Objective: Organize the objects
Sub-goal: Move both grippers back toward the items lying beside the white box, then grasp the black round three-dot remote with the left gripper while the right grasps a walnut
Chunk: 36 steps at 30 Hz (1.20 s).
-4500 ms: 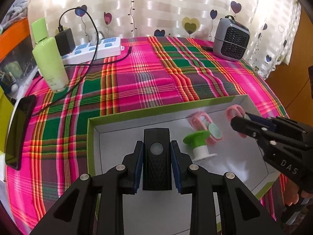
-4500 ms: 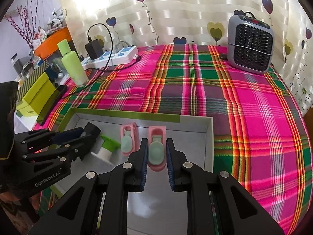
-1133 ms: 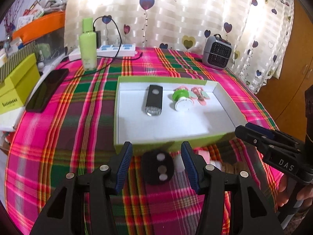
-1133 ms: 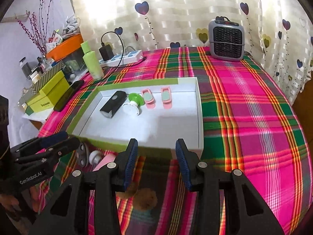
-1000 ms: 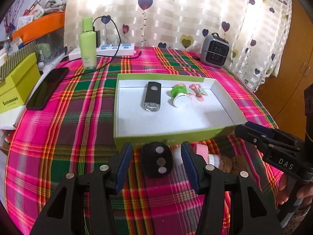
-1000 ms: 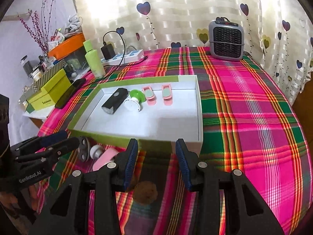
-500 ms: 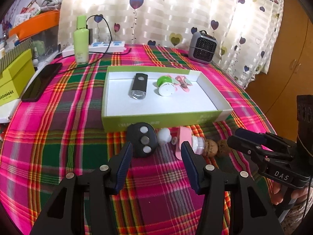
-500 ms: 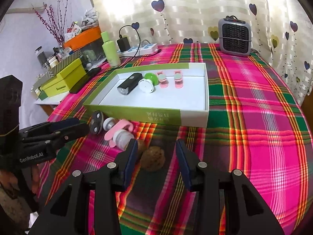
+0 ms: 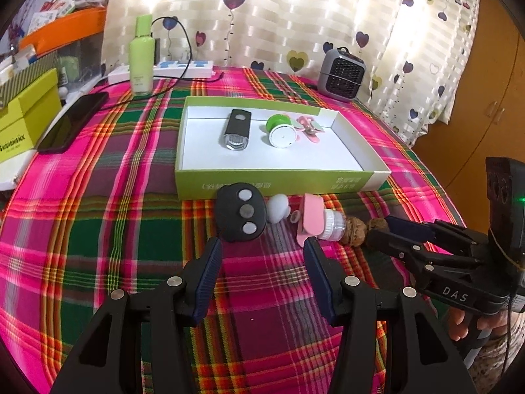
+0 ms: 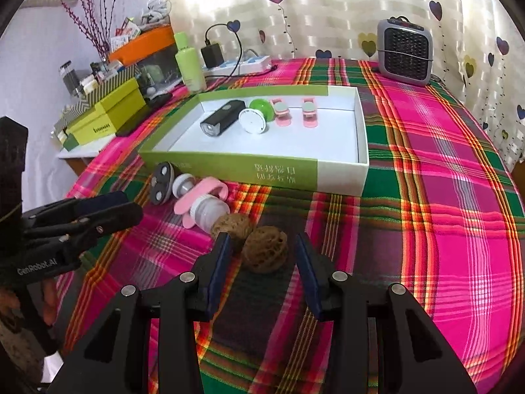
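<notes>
A green-walled white box [image 9: 282, 177] [image 10: 359, 161] holds a black flashlight [image 9: 237, 129] [image 10: 220, 120], a green-and-white spool [image 9: 279, 131] [image 10: 257, 115] and two pink clips [image 10: 295, 111]. In front of it on the plaid cloth lie a black key fob [image 9: 242, 211] [image 10: 160, 182], a small white knob [image 9: 278, 208], a pink-and-white piece [image 9: 320, 221] [image 10: 203, 205] and two brown walnuts [image 10: 265, 252] [image 9: 356, 231]. My left gripper [image 9: 262, 262] is open and empty, just short of the fob. My right gripper [image 10: 261, 259] is open, its fingers either side of the nearer walnut.
At the back stand a grey heater [image 9: 343, 74] [image 10: 405, 55], a green bottle [image 9: 141, 57] and a power strip with a charger [image 10: 236, 60]. A black phone [image 9: 72, 121] and yellow-green boxes [image 10: 108, 118] lie at the left edge.
Both grippers let go of the flashlight and a pink clip inside the box, then drew back toward me. They now hover open over the loose items in front of the box.
</notes>
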Each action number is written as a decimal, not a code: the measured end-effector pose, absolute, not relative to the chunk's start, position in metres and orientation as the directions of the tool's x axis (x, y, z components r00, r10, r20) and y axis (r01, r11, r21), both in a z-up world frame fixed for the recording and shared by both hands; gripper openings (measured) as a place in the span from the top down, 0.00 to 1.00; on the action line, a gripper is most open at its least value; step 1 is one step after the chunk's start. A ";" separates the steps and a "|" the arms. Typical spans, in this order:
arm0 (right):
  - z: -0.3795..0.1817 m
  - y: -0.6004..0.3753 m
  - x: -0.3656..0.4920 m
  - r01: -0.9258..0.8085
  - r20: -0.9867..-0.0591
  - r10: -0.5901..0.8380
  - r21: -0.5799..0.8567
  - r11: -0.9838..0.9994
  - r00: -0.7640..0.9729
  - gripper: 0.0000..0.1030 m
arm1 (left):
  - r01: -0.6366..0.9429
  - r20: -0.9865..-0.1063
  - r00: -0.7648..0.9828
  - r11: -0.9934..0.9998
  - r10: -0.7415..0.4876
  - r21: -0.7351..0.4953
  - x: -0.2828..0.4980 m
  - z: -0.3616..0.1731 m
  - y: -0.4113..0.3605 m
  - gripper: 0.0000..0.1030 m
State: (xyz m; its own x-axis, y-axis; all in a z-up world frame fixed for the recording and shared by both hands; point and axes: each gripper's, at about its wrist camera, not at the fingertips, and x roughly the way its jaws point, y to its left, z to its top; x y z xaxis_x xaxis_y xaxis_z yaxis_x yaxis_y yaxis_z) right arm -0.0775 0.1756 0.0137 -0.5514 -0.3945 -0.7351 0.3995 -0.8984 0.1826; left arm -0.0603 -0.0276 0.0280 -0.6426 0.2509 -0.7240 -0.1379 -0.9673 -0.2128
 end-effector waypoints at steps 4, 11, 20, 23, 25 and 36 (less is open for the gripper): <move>0.012 0.175 -0.078 0.402 -0.735 -0.393 0.178 -0.898 -0.552 0.60 | -0.121 -0.729 -0.639 -0.968 0.247 -0.222 -0.063 0.024 -0.033 0.51; 0.010 0.176 -0.080 0.400 -0.740 -0.399 0.191 -0.896 -0.541 0.69 | -0.107 -0.732 -0.633 -0.965 0.252 -0.240 -0.071 0.021 -0.038 0.51; 0.010 0.176 -0.081 0.398 -0.743 -0.396 0.189 -0.898 -0.540 0.69 | -0.100 -0.743 -0.623 -0.967 0.244 -0.234 -0.087 0.018 -0.041 0.51; 0.010 0.176 -0.081 0.399 -0.743 -0.396 0.189 -0.897 -0.540 0.69 | -0.098 -0.747 -0.619 -0.968 0.242 -0.232 -0.093 0.015 -0.042 0.51; 0.010 0.176 -0.080 0.399 -0.742 -0.397 0.190 -0.897 -0.539 0.69 | -0.094 -0.754 -0.612 -0.969 0.238 -0.229 -0.097 0.013 -0.042 0.51; 0.008 0.177 -0.082 0.394 -0.744 -0.407 0.209 -0.895 -0.530 0.69 | -0.105 -0.758 -0.605 -0.967 0.246 -0.231 -0.114 0.009 -0.041 0.51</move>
State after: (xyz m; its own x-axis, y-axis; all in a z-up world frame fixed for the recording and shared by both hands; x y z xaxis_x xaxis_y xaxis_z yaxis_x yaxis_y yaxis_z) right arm -0.0819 0.1771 0.0080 -0.5297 -0.4071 -0.7441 0.3942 -0.8950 0.2090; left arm -0.1136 -0.0412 0.0094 -0.6046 0.2461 -0.7575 -0.1047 -0.9674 -0.2307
